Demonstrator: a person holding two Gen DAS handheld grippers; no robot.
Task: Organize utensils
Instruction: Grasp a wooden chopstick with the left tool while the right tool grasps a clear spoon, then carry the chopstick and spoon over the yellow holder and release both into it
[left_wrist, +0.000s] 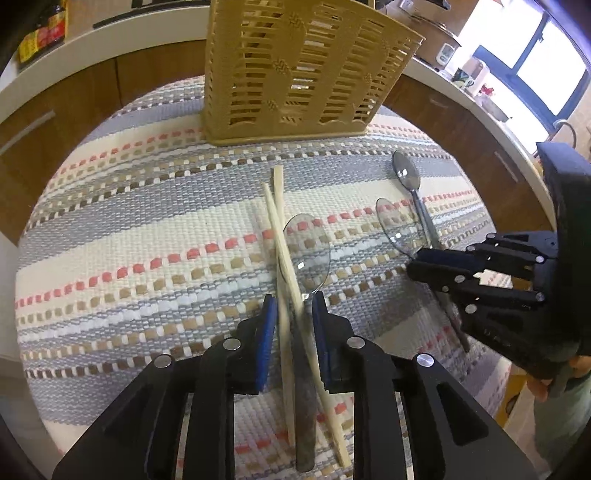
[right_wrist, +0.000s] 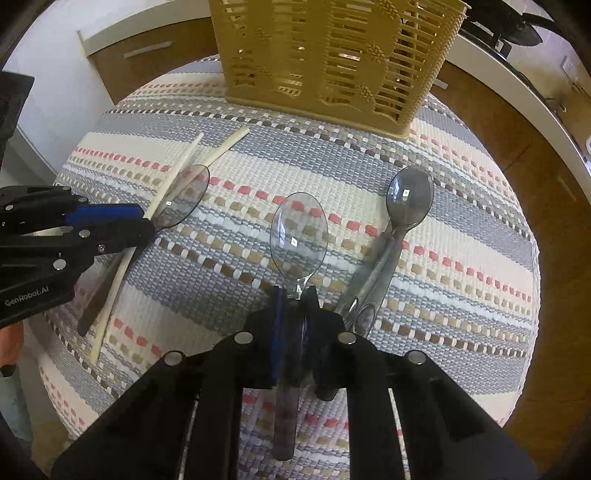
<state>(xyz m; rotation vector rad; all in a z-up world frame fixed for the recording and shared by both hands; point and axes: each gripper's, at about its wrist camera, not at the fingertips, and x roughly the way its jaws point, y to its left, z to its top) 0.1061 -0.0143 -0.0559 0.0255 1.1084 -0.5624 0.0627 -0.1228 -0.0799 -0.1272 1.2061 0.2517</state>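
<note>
Three clear spoons and two chopsticks (left_wrist: 275, 221) are counted on the striped mat (left_wrist: 147, 221). One spoon (right_wrist: 298, 236) is clamped by the right gripper (right_wrist: 295, 295). Another spoon (left_wrist: 308, 251) and the chopsticks are straddled by the left gripper (left_wrist: 291, 306), jaws apart. The third spoon (right_wrist: 408, 199) lies right of the right jaws. The basket (left_wrist: 295, 74) stands ahead.

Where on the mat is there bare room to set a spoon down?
Free: the mat left of the chopsticks, from the basket to the near edge. Narrower: the strip between basket and spoon bowls. Crowded: the middle and right, where three spoons, the left gripper and the right gripper sit.

chopsticks (left_wrist: 280, 236) left of spoons (left_wrist: 410, 184), holder (left_wrist: 299, 70) behind
</note>
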